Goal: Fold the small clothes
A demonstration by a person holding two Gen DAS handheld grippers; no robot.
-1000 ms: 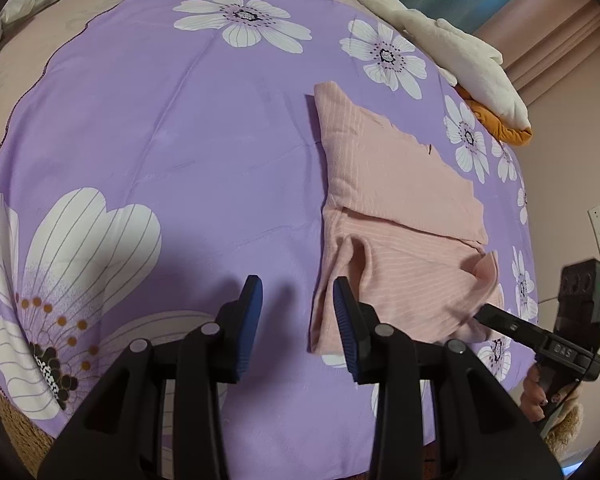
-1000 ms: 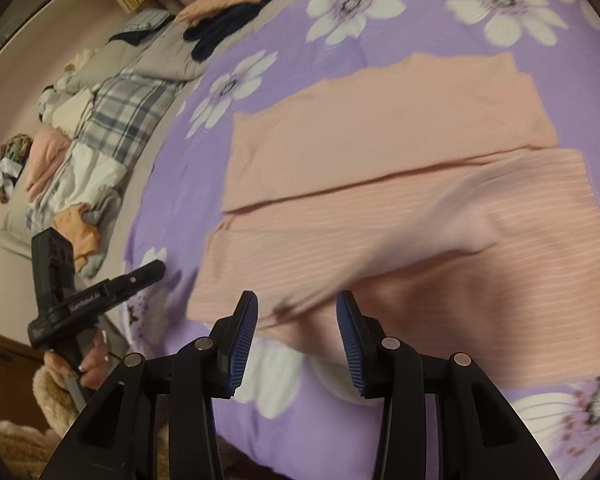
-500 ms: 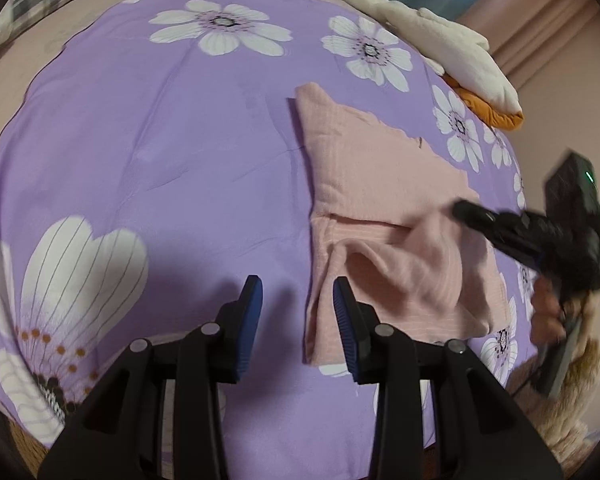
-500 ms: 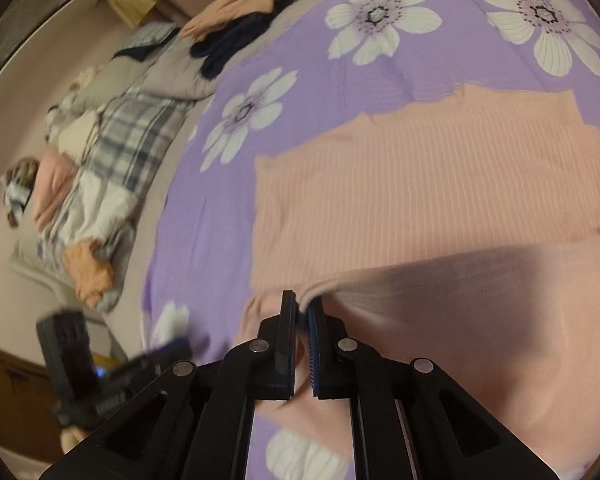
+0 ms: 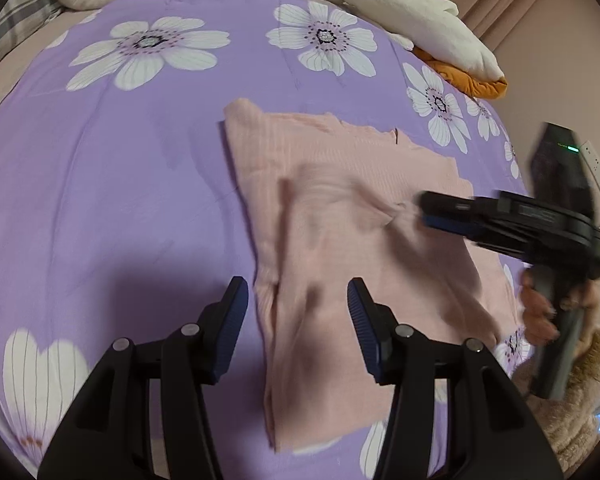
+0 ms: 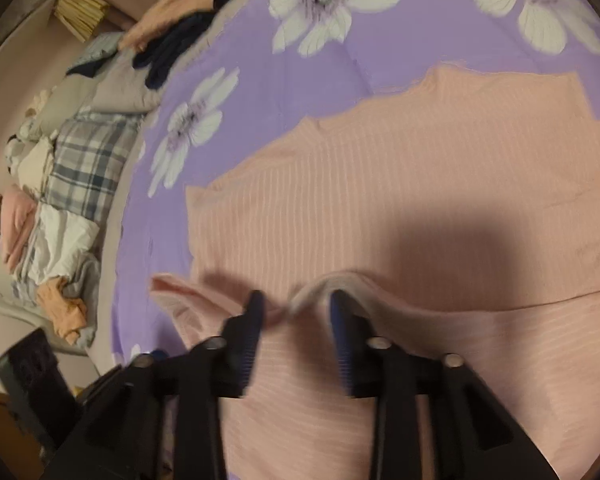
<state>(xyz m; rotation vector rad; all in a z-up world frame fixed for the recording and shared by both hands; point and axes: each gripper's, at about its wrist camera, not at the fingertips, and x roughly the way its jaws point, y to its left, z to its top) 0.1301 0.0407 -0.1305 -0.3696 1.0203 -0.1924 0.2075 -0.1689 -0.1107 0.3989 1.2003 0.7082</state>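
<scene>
A pink ribbed garment (image 5: 340, 184) lies partly folded on the purple flowered bedspread (image 5: 120, 180). My left gripper (image 5: 296, 304) hovers over the garment's near left edge. Its jaws are opening, with the cloth lying flat beneath the gap and not pinched. In the right wrist view the same garment (image 6: 380, 184) fills the middle. My right gripper (image 6: 296, 304) has its jaws opening around a raised fold of pink cloth, and the pads stand off it. From the left wrist view, the right gripper (image 5: 426, 210) reaches in from the right, at a bunched fold on top of the garment.
A white and orange plush toy (image 5: 400, 12) lies along the bed's far edge. Plaid bedding and piled clothes (image 6: 88, 160) sit at the bed's left side, with dark clothes (image 6: 172, 48) beyond. A hand (image 5: 540, 312) holds the right tool near a fuzzy beige sleeve (image 5: 572, 400).
The right gripper shut on the garment's near edge, carried it inward over the cloth, and its jaws have now parted. The left gripper slid right over the garment and widened.
</scene>
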